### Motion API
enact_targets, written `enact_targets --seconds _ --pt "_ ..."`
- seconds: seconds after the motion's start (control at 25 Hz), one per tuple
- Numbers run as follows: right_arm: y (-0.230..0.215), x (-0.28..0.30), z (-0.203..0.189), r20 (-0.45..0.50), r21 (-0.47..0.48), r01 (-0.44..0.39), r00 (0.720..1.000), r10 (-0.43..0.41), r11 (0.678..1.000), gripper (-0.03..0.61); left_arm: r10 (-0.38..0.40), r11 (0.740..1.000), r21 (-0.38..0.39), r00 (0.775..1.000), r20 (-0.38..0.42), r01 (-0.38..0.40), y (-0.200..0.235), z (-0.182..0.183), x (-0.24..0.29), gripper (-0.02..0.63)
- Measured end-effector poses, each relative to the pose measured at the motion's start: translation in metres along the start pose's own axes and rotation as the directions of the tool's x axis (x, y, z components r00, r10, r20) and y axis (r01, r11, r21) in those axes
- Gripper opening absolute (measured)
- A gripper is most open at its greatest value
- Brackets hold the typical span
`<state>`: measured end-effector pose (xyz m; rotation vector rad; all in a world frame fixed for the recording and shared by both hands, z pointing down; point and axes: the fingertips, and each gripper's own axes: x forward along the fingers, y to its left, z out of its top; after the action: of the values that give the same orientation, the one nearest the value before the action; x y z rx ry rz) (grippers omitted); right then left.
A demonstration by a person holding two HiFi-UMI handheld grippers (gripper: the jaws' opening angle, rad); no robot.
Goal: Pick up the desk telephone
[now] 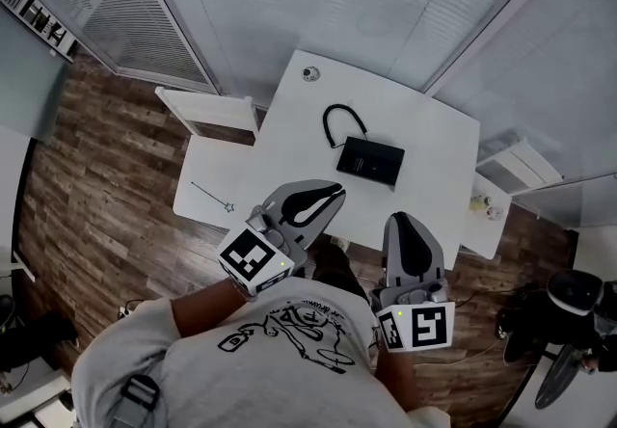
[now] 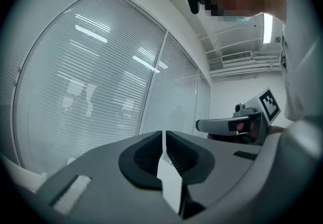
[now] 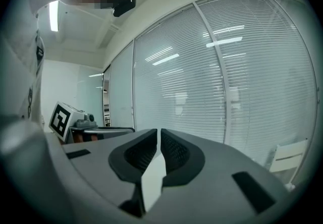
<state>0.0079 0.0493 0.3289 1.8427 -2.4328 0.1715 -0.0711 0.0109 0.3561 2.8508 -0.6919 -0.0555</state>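
My left gripper has its jaws pressed together with nothing between them. The right gripper is the same, closed and empty. I hold both about level, close to my chest, over the near edge of the desk. They point at the blinds, not down at anything.

The phone lies flat on the desk beyond both grippers, well apart from either and nearer the right one's line. Its cord curls away from its far left corner.

As I read it, the task has barely begun, and nothing has been touched. I have yet to reach in, open a gripper, close it on the phone and lift.

The count is two grippers, one phone and one cord. One small round thing sits at the desk's far corner. One thin star-tipped stick lies on the white surface to the left. A few small things sit on the side table at the right, too small for me to count.
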Motion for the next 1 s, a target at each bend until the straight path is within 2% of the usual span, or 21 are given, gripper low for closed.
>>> enact_targets --seconds 0.2,0.6,1.0 --pt "-0.017 0.0 -0.001 -0.003 0.008 -0.002 1.0 0.002 1.0 0.021 0.007 1.0 -0.003 1.0 -0.007 -0.007 -0.002 -0.002 0.015 0.021" --pt "-0.08 0.01 0.0 -0.002 0.01 -0.018 1.0 0.018 1.0 0.021 0.013 1.0 0.01 1.0 -0.01 -0.013 -0.006 -0.001 0.077 0.021" --pt "-0.141 0.028 0.003 0.005 0.003 -0.076 0.997 0.076 0.997 0.021 0.07 0.997 0.011 0.998 -0.001 -0.07 -0.005 0.001 0.136 0.021"
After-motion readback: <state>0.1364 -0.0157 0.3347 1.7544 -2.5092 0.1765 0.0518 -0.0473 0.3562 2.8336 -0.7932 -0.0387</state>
